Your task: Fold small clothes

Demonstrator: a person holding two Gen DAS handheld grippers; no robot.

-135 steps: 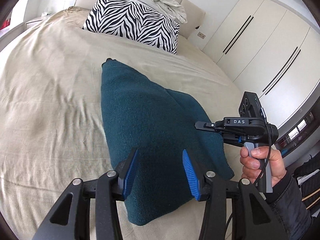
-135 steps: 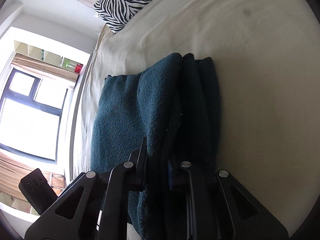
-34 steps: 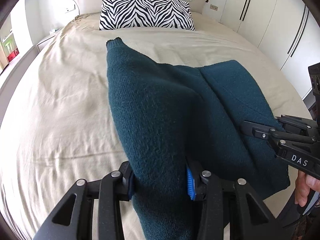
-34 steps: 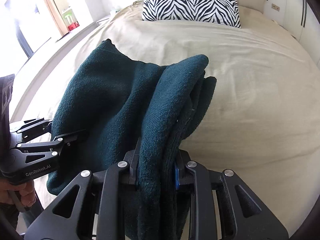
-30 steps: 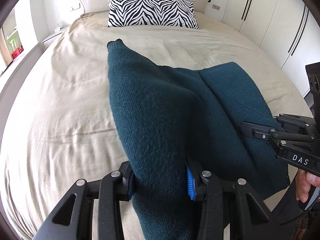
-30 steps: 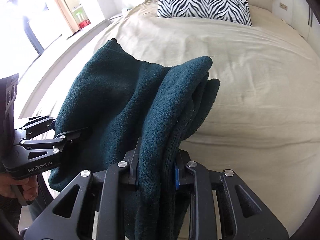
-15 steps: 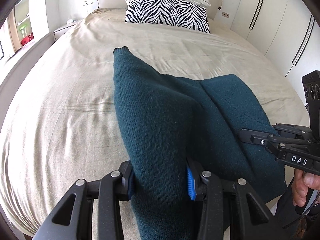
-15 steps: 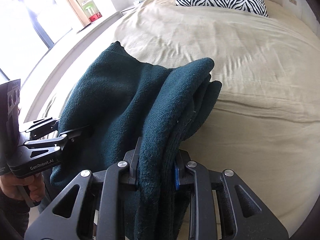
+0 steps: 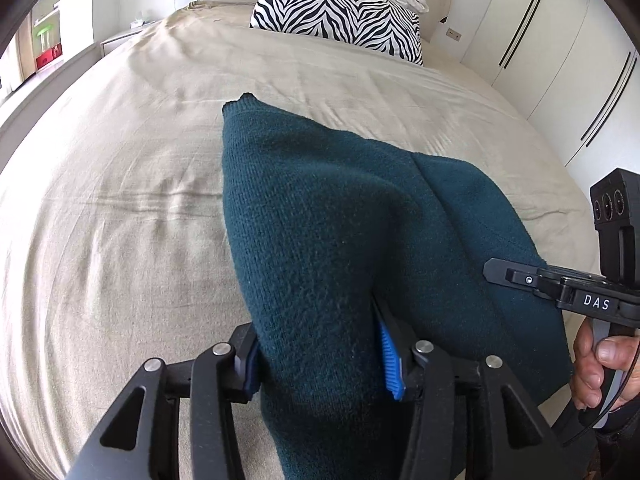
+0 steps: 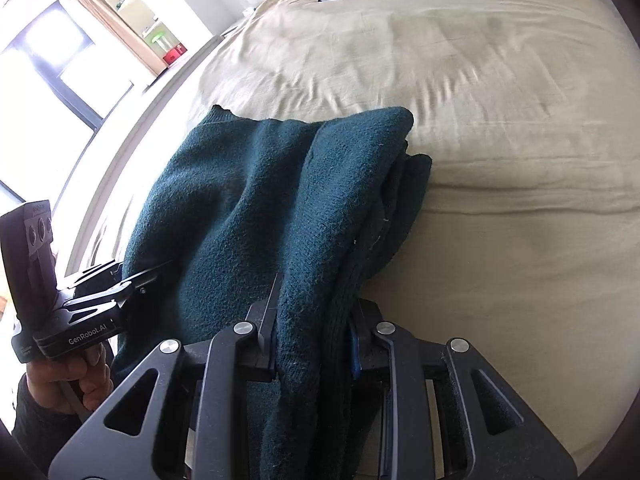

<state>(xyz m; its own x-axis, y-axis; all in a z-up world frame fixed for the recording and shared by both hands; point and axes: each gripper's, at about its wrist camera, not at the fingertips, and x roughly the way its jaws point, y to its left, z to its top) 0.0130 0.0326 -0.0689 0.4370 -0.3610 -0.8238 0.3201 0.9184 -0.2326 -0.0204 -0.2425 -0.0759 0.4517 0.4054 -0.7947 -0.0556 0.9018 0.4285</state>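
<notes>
Big bed with a wrinkly beige cotton sheet [image 9: 120, 208], a zebra-print pillow [image 9: 340, 16] up at the headboard and white wardrobe doors [image 9: 560, 64] off to the right. The fuzzy dark teal knitted garment [image 9: 320, 240] is bunched along the near edge of the bed. The left gripper [image 9: 320, 364] has just been easing its jaws apart, with the knit filling the gap and its blue ribbed pads [image 9: 390, 364] touching it. The right gripper [image 10: 314, 344] is clamped on a thick folded bundle of the same garment.
</notes>
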